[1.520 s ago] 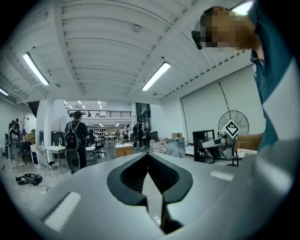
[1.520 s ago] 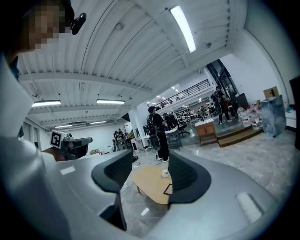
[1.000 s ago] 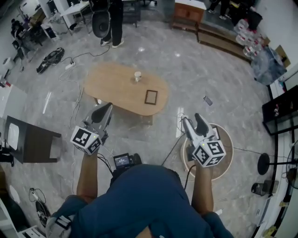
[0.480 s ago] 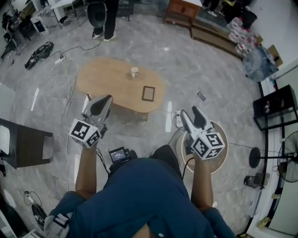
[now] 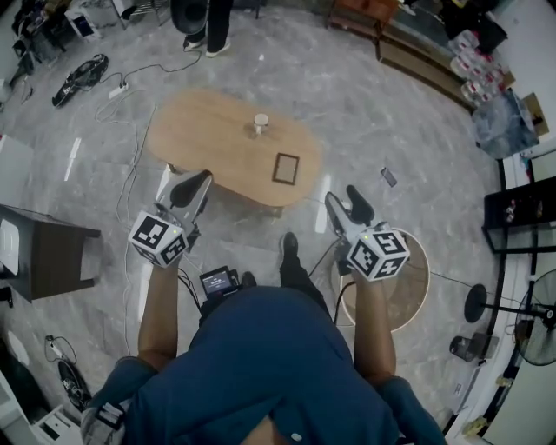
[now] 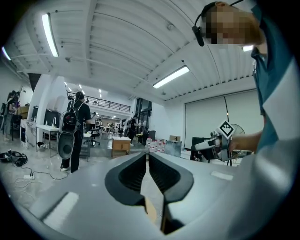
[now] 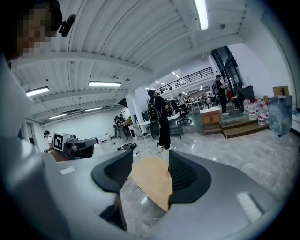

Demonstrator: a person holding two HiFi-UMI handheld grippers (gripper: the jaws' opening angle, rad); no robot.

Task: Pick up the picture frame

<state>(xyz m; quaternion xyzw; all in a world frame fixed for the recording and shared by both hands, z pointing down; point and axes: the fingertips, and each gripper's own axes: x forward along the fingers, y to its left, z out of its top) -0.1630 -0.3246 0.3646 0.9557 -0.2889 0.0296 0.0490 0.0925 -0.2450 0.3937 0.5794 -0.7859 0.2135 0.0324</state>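
The picture frame (image 5: pixel 285 168), dark-edged, lies flat near the right end of the oval wooden table (image 5: pixel 208 139), with a small cup (image 5: pixel 260 122) behind it. My left gripper (image 5: pixel 193 185) hovers over the table's near left edge. Its jaws are opening, with only a thin slit and nothing between them (image 6: pixel 147 153). My right gripper (image 5: pixel 346 202) is short of the table, down and right of the frame. It is open, and the tabletop (image 7: pixel 152 180) shows through the gap (image 7: pixel 150 157). The frame itself does not show in either gripper view.
A round low stand (image 5: pixel 413 282) sits under my right arm. A dark cabinet (image 5: pixel 48 261) is at the left. Cables (image 5: pixel 82 74) trail on the floor beyond the table, where a person (image 5: pixel 208 22) stands. A wooden bench (image 5: pixel 417 52) lines the far right.
Both grippers have moved forward toward the table, and a foot has stepped out below it. The frame and cup have not moved on the tabletop.
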